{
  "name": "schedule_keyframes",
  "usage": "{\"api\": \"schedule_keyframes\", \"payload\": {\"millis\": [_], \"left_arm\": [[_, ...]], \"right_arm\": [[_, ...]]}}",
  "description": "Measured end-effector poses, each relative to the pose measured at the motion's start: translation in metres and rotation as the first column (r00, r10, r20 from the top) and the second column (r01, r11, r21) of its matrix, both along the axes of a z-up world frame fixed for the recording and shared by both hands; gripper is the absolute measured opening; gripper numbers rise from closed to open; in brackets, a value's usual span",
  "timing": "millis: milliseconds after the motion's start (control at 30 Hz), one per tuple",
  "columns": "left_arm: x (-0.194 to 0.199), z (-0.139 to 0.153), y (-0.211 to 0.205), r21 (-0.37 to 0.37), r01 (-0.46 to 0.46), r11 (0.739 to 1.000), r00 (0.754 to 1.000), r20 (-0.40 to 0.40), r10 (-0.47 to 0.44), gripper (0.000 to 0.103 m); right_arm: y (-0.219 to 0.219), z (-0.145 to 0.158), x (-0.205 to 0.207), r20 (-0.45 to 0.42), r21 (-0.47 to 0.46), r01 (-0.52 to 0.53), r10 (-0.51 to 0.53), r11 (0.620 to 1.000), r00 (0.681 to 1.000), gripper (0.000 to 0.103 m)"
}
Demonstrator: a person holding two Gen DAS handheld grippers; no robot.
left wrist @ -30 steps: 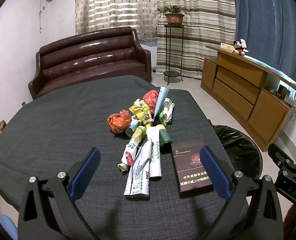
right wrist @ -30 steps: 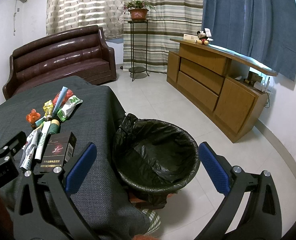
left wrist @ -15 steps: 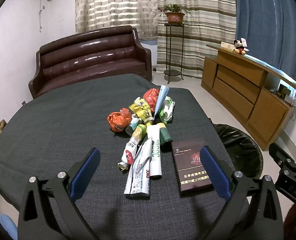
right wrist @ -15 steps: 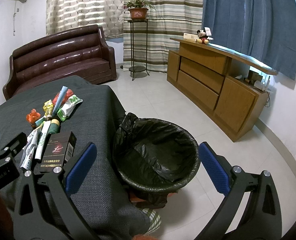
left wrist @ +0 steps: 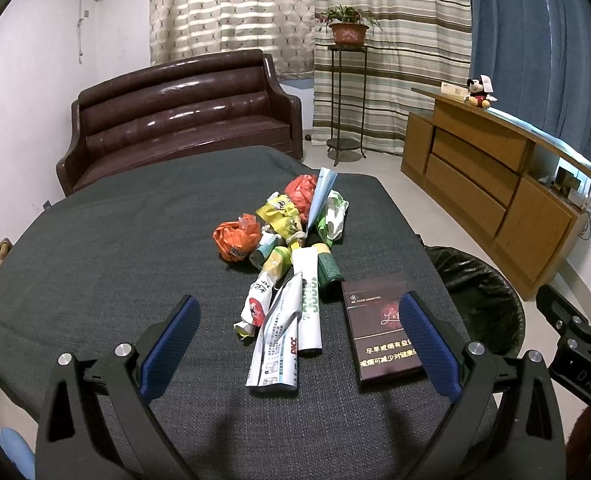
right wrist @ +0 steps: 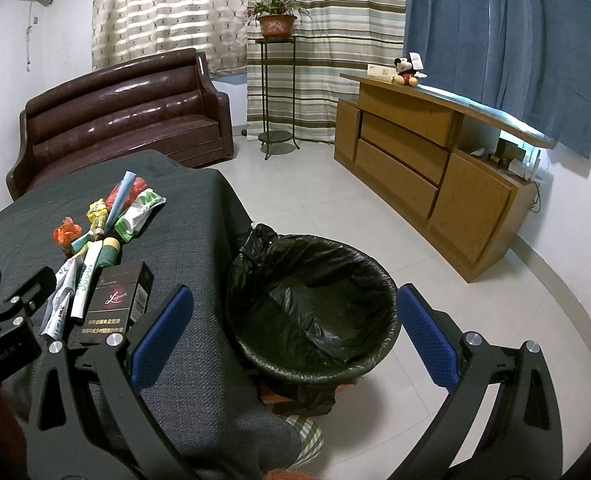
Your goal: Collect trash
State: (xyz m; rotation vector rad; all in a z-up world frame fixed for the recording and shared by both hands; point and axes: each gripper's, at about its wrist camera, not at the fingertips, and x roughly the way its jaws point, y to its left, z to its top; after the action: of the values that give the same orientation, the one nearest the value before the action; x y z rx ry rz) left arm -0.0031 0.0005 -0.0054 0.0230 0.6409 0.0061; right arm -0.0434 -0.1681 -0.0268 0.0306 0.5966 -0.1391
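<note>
Hovering wide open and empty, the left tool (left wrist: 295,344) faces the wrappers (left wrist: 291,276) and box (left wrist: 383,332) on the worktop (left wrist: 95,260), the right tool (right wrist: 295,332), likewise agape, above the bin (right wrist: 315,304); loose wrappers may slip.

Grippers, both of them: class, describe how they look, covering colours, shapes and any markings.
The left gripper and right gripper match: black angular frames with silver bolts, each carrying two long fingers faced with textured blue pads. White lettering marks each body.
</note>
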Motion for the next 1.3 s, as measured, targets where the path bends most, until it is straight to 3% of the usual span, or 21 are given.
{"api": "schedule_keyframes", "payload": {"millis": [933,1033,1133,1200,1300], "left_arm": [[0.003,-0.002,-0.002,0.002,-0.002,1.0,1.0,-0.008,0.002,0.097],[-0.002,-0.016,-0.001,0.009,-0.006,1.0,1.0,-0.019,0.007,0.097],[-0.004,-0.021,0.004,0.018,-0.014,1.0,0.999,-0.029,0.014,0.097],[-0.008,-0.026,0.008,0.02,-0.026,0.999,0.999,-0.035,0.027,0.097],[-0.01,-0.03,0.016,0.018,-0.045,0.999,0.998,-0.05,0.046,0.097]], "right_arm": [[0.002,-0.006,0.0,-0.009,0.001,-0.003,0.003,1.0,1.0,0.099],[0.005,-0.01,0.002,-0.009,0.0,-0.005,0.005,1.0,1.0,0.099],[0.007,-0.014,0.004,-0.016,0.003,-0.007,0.007,1.0,1.0,0.095],[0.013,-0.019,0.004,-0.022,0.0,-0.007,0.007,1.0,1.0,0.086],[0.024,-0.028,0.012,-0.05,0.013,-0.027,0.027,1.0,0.998,0.082]]}}
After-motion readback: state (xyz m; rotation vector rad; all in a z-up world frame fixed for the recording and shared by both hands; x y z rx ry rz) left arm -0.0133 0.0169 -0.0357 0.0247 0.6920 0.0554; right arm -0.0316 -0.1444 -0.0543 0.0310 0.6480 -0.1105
